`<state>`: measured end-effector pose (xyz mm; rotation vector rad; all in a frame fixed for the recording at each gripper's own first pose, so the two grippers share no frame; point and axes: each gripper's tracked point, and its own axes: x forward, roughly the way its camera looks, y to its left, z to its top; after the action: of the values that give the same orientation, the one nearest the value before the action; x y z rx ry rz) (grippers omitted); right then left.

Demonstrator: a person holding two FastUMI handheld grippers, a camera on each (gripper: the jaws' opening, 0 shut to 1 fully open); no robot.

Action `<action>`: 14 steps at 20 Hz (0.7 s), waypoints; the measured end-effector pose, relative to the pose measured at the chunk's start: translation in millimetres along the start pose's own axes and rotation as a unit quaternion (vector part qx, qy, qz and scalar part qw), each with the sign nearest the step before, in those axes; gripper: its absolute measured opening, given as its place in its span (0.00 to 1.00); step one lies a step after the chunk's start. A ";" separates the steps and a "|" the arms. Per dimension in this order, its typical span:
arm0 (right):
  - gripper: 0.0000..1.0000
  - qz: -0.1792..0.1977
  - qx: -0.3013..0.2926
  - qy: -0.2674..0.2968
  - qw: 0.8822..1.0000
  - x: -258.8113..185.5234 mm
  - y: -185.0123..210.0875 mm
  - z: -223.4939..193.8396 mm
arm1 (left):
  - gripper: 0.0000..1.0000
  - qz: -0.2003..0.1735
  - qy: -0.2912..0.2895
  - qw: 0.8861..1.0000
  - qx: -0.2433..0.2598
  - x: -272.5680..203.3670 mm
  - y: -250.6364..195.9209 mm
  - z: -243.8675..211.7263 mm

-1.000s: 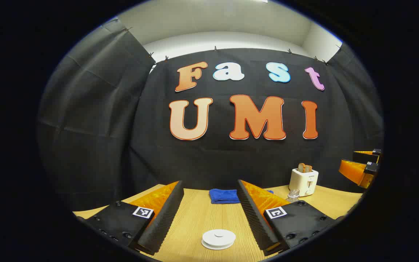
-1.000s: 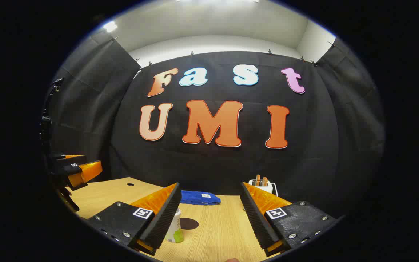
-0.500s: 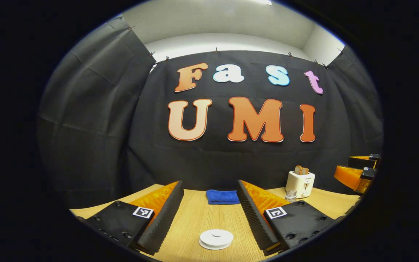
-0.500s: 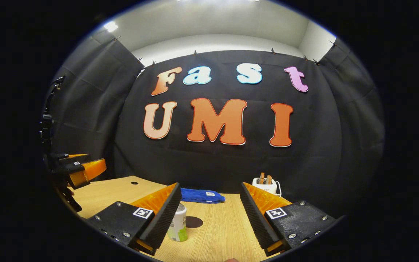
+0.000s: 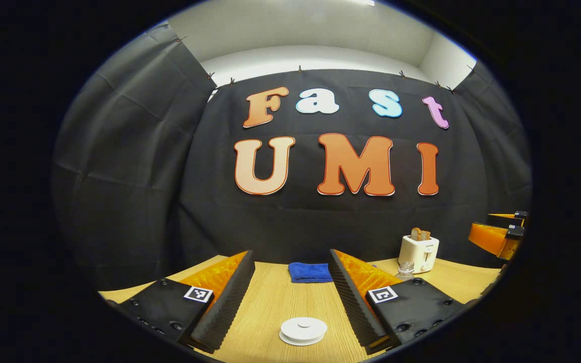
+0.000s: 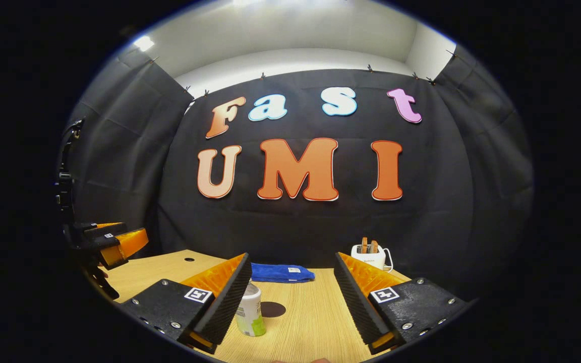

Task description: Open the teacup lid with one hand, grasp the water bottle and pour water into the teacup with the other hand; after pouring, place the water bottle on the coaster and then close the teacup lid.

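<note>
The white teacup lid [image 5: 303,330], round with a small knob, sits low between the fingers of my left gripper [image 5: 290,262], which stands open above it without touching. In the right gripper view the water bottle [image 6: 250,315], white with a green label, stands on the table just inside the left finger and is partly hidden by it. A dark round coaster [image 6: 273,309] lies right behind the bottle. My right gripper [image 6: 291,258] is open and holds nothing. Each gripper also appears at the edge of the other's view: the right gripper [image 5: 497,237] and the left gripper [image 6: 114,242].
A folded blue cloth [image 5: 310,272] [image 6: 281,273] lies at the back of the wooden table [image 6: 310,322]. A white toaster [image 5: 419,253] [image 6: 369,256] holding toast stands at the back right, with a small glass jar [image 5: 405,269] in front of it. A small hole [image 6: 189,259] marks the tabletop's left.
In the right gripper view the bottle and coaster have slid rightward and more of the bottle shows from behind the finger. The left gripper view has barely shifted; both grippers stay open.
</note>
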<state>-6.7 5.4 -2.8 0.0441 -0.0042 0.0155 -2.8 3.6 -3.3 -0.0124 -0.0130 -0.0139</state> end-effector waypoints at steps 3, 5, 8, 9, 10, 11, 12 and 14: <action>0.98 0.003 -0.002 0.002 1.000 0.9 1.5 -1.8 | 0.96 -0.003 -0.001 1.000 -0.001 1.3 -1.4 0.7; 0.98 0.006 -0.002 0.004 1.000 1.5 2.9 -3.9 | 0.96 -0.004 -0.001 1.000 0.000 1.7 -1.9 -0.7; 0.98 0.011 -0.003 0.007 1.000 2.9 5.2 -7.9 | 0.96 -0.008 0.002 1.000 0.002 3.5 -3.9 -4.6; 0.98 0.012 -0.003 0.009 1.000 2.6 5.8 -9.4 | 0.96 -0.009 0.005 1.000 0.001 6.7 -4.6 -8.1; 0.98 0.014 -0.004 0.010 1.000 3.2 7.0 -12.7 | 0.96 -0.011 0.011 1.000 0.001 5.4 -4.7 -12.1; 0.98 0.016 -0.004 0.013 1.000 3.6 7.7 -15.4 | 0.96 -0.014 0.018 1.000 0.002 7.2 -5.6 -17.3; 0.98 0.018 -0.004 0.017 1.000 4.6 7.9 -18.9 | 0.96 -0.017 0.026 1.000 0.004 9.0 -6.5 -23.9; 0.98 0.022 -0.004 0.023 0.999 6.2 9.9 -25.2 | 0.96 -0.021 0.039 0.999 0.008 11.8 -8.4 -33.1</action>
<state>-0.5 16.6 -27.5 0.0355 0.0411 0.0597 9.4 -5.4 -36.1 0.0038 0.0653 -0.0572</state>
